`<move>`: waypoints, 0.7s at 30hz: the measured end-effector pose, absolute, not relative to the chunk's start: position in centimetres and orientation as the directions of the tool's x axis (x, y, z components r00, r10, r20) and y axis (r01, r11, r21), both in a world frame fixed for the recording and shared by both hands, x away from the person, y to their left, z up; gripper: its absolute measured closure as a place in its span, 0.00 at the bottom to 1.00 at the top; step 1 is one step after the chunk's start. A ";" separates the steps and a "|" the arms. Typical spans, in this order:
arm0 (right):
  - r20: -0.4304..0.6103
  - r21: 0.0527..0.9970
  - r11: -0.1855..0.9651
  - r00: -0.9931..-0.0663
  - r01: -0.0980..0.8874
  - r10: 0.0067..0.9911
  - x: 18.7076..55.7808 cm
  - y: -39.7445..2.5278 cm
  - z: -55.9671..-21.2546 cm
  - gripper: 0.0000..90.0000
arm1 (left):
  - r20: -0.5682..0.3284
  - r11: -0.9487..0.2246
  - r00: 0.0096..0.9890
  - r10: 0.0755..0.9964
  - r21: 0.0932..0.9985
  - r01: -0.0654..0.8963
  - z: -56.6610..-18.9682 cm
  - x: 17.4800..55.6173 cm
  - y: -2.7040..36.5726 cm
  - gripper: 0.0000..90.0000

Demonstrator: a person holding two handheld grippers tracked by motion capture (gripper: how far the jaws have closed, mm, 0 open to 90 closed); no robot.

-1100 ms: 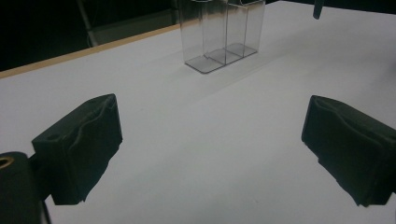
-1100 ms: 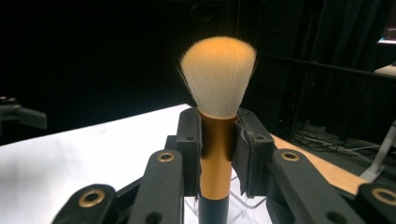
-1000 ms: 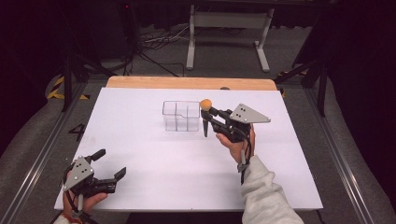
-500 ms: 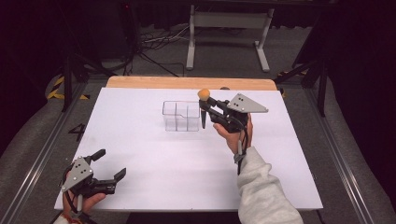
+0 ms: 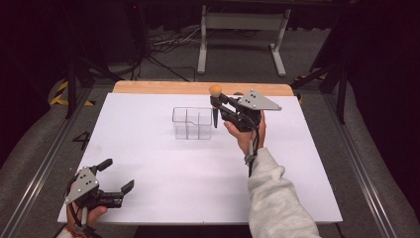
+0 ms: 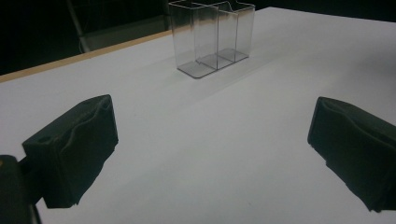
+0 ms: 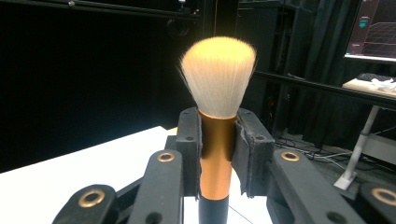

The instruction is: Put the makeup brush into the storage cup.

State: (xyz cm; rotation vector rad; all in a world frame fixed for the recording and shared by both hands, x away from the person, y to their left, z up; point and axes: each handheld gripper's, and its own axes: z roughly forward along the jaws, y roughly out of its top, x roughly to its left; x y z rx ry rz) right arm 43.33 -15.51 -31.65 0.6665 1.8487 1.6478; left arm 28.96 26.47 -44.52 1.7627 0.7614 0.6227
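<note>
A makeup brush (image 5: 215,90) with pale orange bristles, a copper ferrule and a black handle stands upright, bristles up, in my right gripper (image 5: 216,102). That gripper is shut on the ferrule (image 7: 217,144), and the bristles (image 7: 218,77) rise above the pads. It hovers just right of a clear plastic organiser with compartments (image 5: 192,123), which stands on the white tabletop (image 5: 163,163). My left gripper (image 5: 118,176) is open near the front left corner and holds nothing; the organiser (image 6: 212,35) lies ahead between its jaws.
A wooden strip (image 5: 163,87) runs along the table's far edge. Behind it on the floor are a metal stand (image 5: 241,29) and cables (image 5: 163,47). Metal rails (image 5: 39,163) flank the table on both sides.
My right gripper has carried the brush upward and a little farther back, beside the organiser's right end. The left gripper has stayed put.
</note>
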 end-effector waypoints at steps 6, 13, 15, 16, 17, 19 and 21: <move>-0.088 0.993 0.118 -0.703 -0.005 0.705 43.9 -15.2 -31.4 0.82 | 0.044 -0.228 0.662 0.749 0.954 0.195 -44.5 28.9 26.5 0.03; -0.076 0.994 0.108 -0.692 0.003 0.718 44.8 -15.1 -31.2 0.82 | 0.044 -0.229 0.663 0.747 0.954 0.194 -44.5 28.9 26.6 0.03; -0.069 0.995 0.101 -0.690 0.006 0.721 45.0 -15.1 -31.2 0.82 | 0.045 -0.228 0.664 0.746 0.955 0.192 -44.5 28.9 26.6 0.03; -0.066 0.995 0.097 -0.690 0.006 0.720 45.2 -15.0 -31.2 0.82 | 0.045 -0.227 0.665 0.745 0.955 0.190 -44.5 28.9 26.6 0.03; -0.062 0.995 0.095 -0.689 0.010 0.722 45.3 -15.0 -31.2 0.82 | 0.044 -0.226 0.668 0.743 0.956 0.189 -44.4 28.9 26.6 0.03; -0.068 0.995 0.102 -0.683 0.009 0.727 45.6 -14.8 -31.2 0.82 | 0.045 -0.228 0.668 0.743 0.955 0.189 -44.5 28.9 26.6 0.03; -0.062 0.995 0.096 -0.686 0.012 0.725 45.8 -14.6 -31.3 0.82 | 0.042 -0.223 0.667 0.744 0.956 0.189 -44.5 29.0 26.6 0.03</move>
